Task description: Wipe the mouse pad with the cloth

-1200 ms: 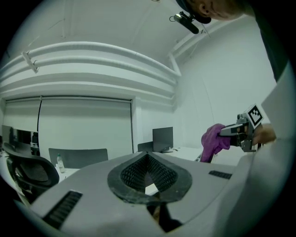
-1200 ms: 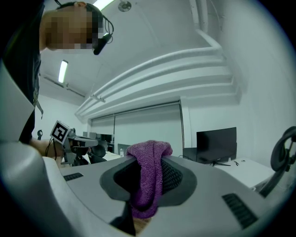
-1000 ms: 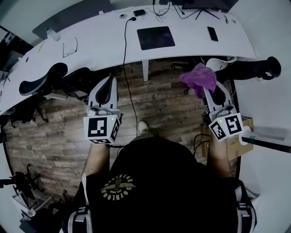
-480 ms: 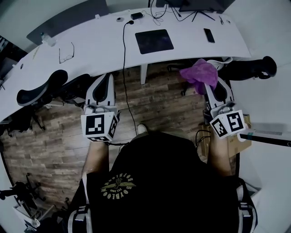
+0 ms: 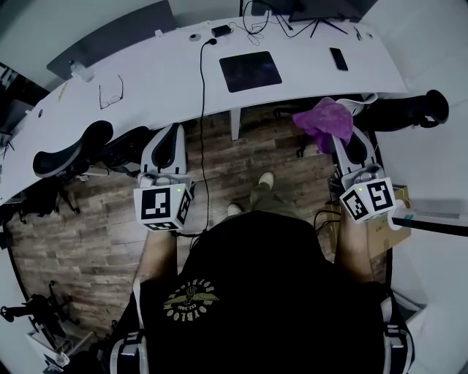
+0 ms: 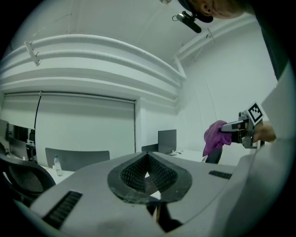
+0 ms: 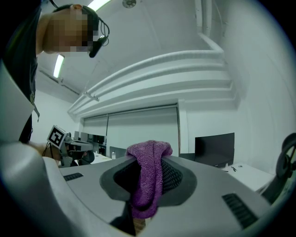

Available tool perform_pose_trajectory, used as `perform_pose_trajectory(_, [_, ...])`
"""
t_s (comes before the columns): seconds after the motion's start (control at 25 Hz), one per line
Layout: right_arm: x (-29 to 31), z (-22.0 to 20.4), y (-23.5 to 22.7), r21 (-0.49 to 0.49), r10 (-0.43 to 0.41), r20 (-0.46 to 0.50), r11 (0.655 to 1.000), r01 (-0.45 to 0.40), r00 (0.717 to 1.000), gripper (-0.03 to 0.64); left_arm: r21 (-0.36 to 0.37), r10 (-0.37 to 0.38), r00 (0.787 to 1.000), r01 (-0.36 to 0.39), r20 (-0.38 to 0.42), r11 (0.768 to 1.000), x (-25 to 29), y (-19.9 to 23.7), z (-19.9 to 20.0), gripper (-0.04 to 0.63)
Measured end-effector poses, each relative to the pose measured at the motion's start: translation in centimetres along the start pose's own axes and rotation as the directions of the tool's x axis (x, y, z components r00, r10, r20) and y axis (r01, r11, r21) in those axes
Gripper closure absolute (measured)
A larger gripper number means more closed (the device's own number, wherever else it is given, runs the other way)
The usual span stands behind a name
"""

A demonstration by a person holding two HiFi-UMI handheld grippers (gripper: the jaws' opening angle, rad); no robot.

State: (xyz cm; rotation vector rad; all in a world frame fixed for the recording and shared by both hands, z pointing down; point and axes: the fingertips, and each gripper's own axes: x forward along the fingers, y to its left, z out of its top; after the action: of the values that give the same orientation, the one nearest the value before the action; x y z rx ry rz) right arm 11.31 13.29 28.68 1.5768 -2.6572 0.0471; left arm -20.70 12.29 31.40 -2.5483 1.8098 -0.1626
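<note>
Monitor (image 5: 325, 7) runs off the top edge, and the cloth (image 5: 325, 120) hides the right gripper's (image 5: 335, 137) jaw tips.

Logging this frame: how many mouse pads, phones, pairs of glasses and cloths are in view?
mouse pad: 1
phone: 1
pair of glasses: 1
cloth, purple, clamped in the right gripper: 1
Total: 4

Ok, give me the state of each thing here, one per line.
left gripper, shut, empty.
right gripper, shut on the cloth.
cloth, bunched, held in the air short of the desk.
mouse pad, flat on the desk, nothing on it.
phone, lying flat on the desk.
</note>
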Motion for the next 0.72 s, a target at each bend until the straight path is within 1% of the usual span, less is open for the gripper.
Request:
perform_pose_trajectory(0.2, [0.8,-0.2,-1.8,0.014,-0.004,0.001,1.0,0.004,1.0,0.531,0.015,0.005,1.0,-0.005,0.008,1.0,1.3,-0.3,0.7,0.594])
perform_pose_trajectory(0.28, [1.5,-0.4,-2.4,0.019,-0.003,-0.005,1.0,0.003,1.0,0.531,0.019,0.003,1.0,-0.003,-0.003,1.0,2.1,-0.3,0.5,0.594])
perform_pose_trajectory(0.4, [2.4,-1.0,-3.1,0.025,0.004,-0.021,1.0,-0.003,1.0,0.531,0.009,0.001,1.0,-0.001,-0.031,1.0,3.7,-0.4,-0.3,0.594])
perform_pose_trajectory(0.6, [3.3,-2.1,-6.2,0.036,-0.017,-0.049,0.999,0.018,0.999,0.531,-0.003,-0.011,1.0,0.011,-0.028,1.0,7.1,-1.4,-0.6,0.594])
perform_pose_trajectory(0.72, [4.1,-2.3,-8.1,0.033,-0.025,-0.057,0.999,0.026,0.998,0.531,-0.011,-0.018,0.999,0.018,-0.04,1.0,8.9,-1.9,-1.0,0.594])
